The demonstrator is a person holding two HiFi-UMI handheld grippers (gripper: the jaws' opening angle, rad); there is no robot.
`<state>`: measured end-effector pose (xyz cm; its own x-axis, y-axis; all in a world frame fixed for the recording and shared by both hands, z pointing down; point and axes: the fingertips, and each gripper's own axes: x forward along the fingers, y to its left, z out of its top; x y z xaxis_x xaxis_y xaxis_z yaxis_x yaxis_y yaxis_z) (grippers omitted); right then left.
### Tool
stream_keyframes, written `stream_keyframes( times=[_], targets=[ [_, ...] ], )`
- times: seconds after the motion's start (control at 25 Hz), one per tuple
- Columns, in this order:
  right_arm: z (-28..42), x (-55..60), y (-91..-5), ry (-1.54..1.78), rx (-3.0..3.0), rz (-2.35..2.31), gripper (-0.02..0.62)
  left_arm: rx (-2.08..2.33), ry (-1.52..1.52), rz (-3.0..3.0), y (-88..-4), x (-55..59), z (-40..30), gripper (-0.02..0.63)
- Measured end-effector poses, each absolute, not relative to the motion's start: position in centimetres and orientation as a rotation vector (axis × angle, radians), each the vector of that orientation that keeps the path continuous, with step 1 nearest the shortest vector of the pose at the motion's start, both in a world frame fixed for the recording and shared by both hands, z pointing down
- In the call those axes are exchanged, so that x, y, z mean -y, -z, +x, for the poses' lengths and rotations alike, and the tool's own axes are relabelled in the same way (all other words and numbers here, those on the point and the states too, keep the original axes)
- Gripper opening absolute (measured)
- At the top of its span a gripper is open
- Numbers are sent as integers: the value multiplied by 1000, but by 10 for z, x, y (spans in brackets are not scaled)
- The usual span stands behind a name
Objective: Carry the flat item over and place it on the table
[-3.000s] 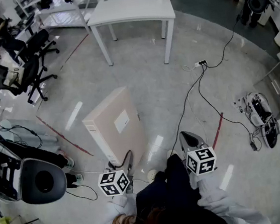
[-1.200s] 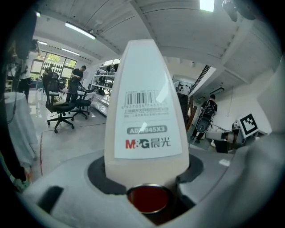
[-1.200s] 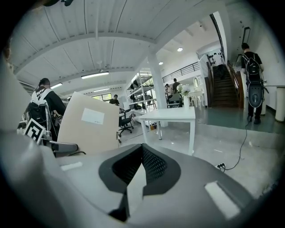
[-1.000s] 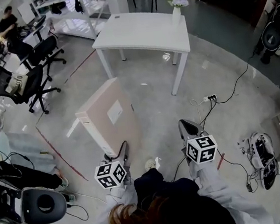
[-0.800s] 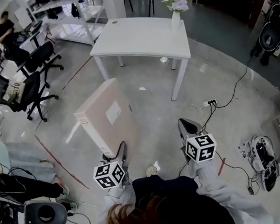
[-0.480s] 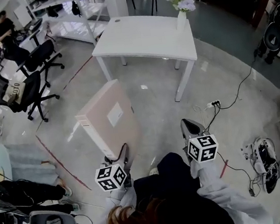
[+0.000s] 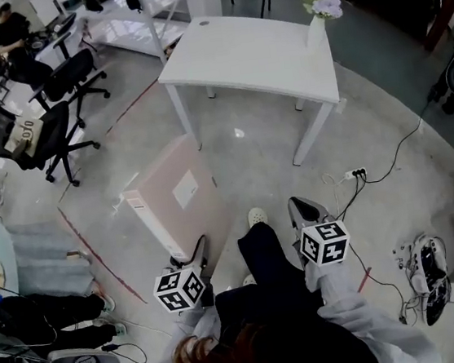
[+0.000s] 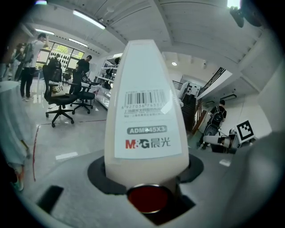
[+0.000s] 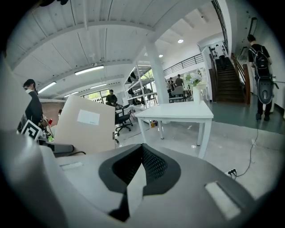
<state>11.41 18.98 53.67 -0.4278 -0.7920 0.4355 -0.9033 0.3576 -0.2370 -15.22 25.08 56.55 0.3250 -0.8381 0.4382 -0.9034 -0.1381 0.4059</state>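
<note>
File box: a flat, pale beige carton with a white label on its broad face. On the narrow spine there is a barcode sticker with printed lettering. It is off the floor and standing on edge, projecting forward and upward from the left hand-held gripper. That gripper's jaws grasp the narrow near end, one pad on each broad face.

Judgement: the thin dimension is the only one these jaws can span. Carrying the box edge-up keeps its weight in line with the grip and stops it levering sideways.

Right hand-held gripper: jaws clenched together with nothing between them. It points the same way as the left one and is well apart from the box, which lies off to its left.

Judgement: it is kept free, and could steady the far end when the box is laid flat.

Bench: white, ahead of both grippers and beyond the box, not yet reached. A vase of flowers stands at its far right corner, so the box should be set down to the left of that.
</note>
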Motion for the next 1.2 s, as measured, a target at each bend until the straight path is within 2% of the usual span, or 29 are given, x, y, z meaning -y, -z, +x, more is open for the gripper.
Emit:
stream_keyframes(
  times=[0.72,1.2],
  targets=[
    [108,80,-519,-649,2429,1397,8,1563,-90,1989,-538,27,-138,269],
    [112,178,-524,-631,2504,1331,8,1557,-47,1999,-538,105,-117,270]
  ],
)
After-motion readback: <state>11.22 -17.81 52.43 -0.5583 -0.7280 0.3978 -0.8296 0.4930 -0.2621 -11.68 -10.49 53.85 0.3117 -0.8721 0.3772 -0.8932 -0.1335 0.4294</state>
